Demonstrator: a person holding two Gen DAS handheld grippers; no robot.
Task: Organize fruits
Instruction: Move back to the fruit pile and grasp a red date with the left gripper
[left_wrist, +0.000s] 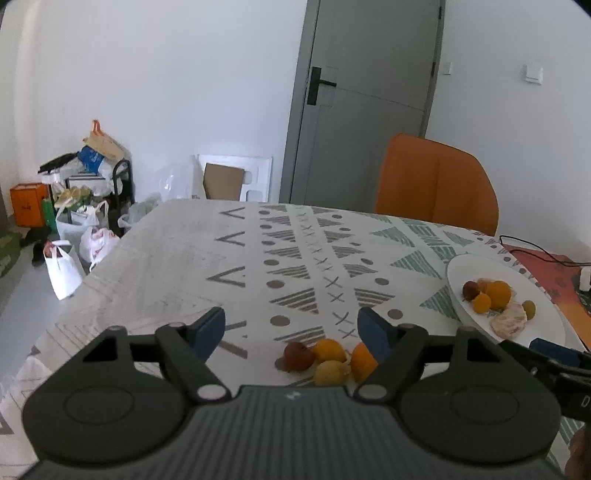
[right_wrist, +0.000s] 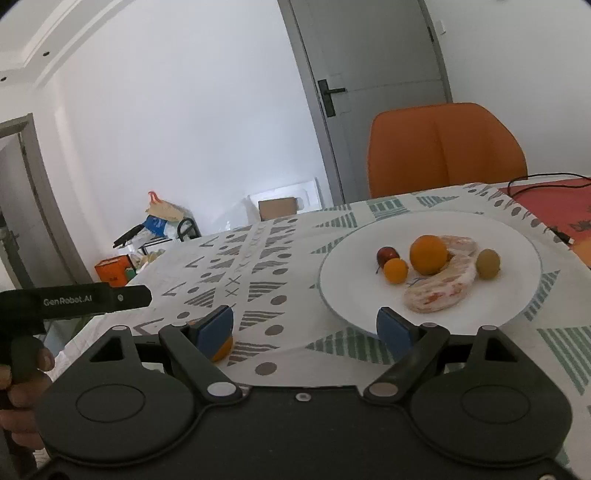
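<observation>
A: How are the tools standing?

B: The left tool (left_wrist: 291, 328) is hanging released, its blue pads spread wide with nothing between them. The right tool (right_wrist: 306, 326) is likewise standing released and empty, pointing toward the plate (right_wrist: 517, 236).

A: And where is the fruit lying?

B: A loose cluster (left_wrist: 327, 358) is sitting on the worktop (left_wrist: 166, 266) just past the left tool: a dark red fruit, two orange ones and a yellow one, all touching or nearly so. The rest is resting on the white plate: a large orange (right_wrist: 428, 254), a small orange one, a dark red one, a green one and a peeled citrus piece (right_wrist: 439, 288).

A: What is covering the worktop?

B: A white cloth printed with grey and green triangles, dots and crosses. A red mat with a black cable is lying at the right edge.

A: And the room?

B: An orange chair (right_wrist: 447, 147) is standing at the far side, a grey door (left_wrist: 369, 99) is closing off the white wall behind, and bags are piling up around a black rack (left_wrist: 85, 192) on the floor at the left.
</observation>
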